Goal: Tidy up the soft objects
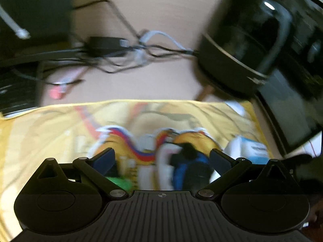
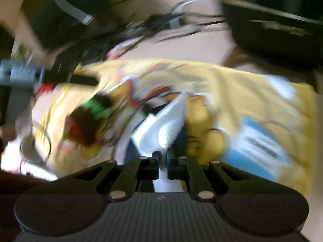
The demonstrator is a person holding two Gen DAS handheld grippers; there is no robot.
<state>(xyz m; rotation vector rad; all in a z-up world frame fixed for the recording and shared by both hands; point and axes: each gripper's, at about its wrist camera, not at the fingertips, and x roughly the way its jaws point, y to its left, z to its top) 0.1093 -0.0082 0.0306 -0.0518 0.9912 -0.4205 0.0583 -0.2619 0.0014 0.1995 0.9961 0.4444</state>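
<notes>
1. my right gripper (image 2: 161,166) is clenched on a white fold of the yellow printed cloth with cartoon figures (image 2: 232,92), which spreads flat just ahead of it.
2. my left gripper (image 1: 162,158) is released, fingers wide, the same cloth under and ahead of it.
3. progress: the cloth lies spread, not folded; this fits either opening it out or beginning a fold.
4. a white-and-blue printed label (image 2: 260,141) sits right of my right gripper; its writing is too blurred to read.
5. tangled black and white cables (image 1: 125,52) and a black round appliance (image 1: 246,40) lie beyond.

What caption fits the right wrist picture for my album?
Right tool pinching a white fold on the yellow cloth.
</notes>
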